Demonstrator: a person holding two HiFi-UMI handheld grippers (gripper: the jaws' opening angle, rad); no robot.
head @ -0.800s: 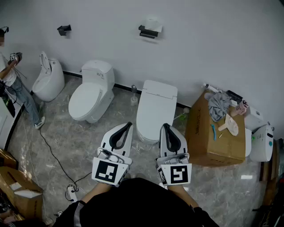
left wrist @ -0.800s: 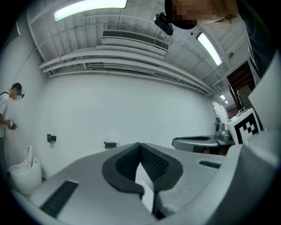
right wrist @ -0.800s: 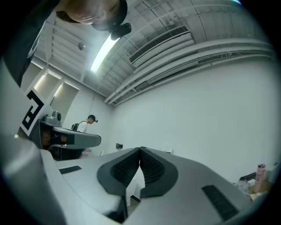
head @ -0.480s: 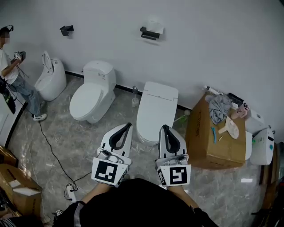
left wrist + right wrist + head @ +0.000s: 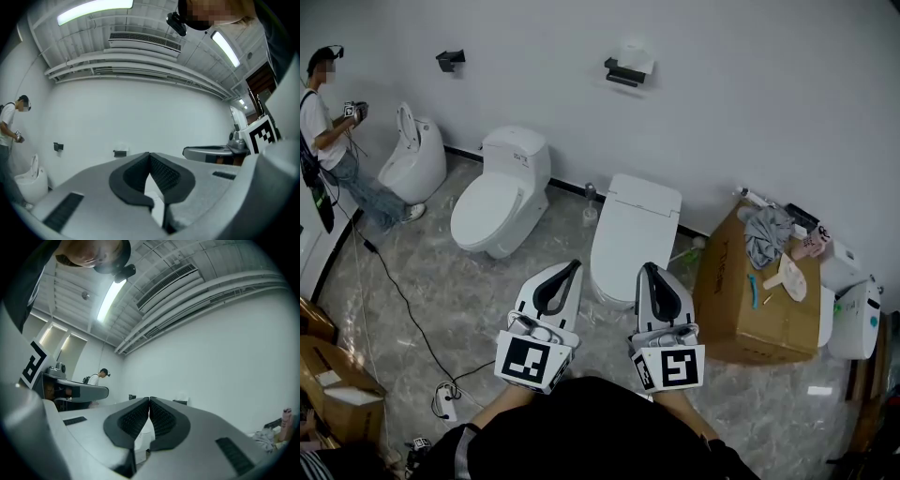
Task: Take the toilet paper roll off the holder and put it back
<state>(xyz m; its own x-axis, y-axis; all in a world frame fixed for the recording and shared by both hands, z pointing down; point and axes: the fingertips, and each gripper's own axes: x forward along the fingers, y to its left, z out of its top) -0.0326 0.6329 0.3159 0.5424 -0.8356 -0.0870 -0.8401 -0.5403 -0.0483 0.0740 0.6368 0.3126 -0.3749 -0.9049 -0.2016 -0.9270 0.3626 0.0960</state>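
The left claw (image 5: 571,266) and the right claw (image 5: 648,269) sit side by side, each with its jaws pressed together on nothing. The toilet paper roll (image 5: 634,53) rests on its wall holder (image 5: 619,71), well ahead of both claws, beyond a toilet (image 5: 633,230).

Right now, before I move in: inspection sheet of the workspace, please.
Surface: grey marble floor, white wall behind.
Job's things: toilet paper roll sits on its black holder on the wall.
Clutter: cardboard box with grey cloth on top; white toilets.
Grippers: left hand-held gripper shut, empty; right hand-held gripper shut, empty; both short of the holder.
Cables: black cable crosses the floor to a power strip.
Surroundings: person at far left.
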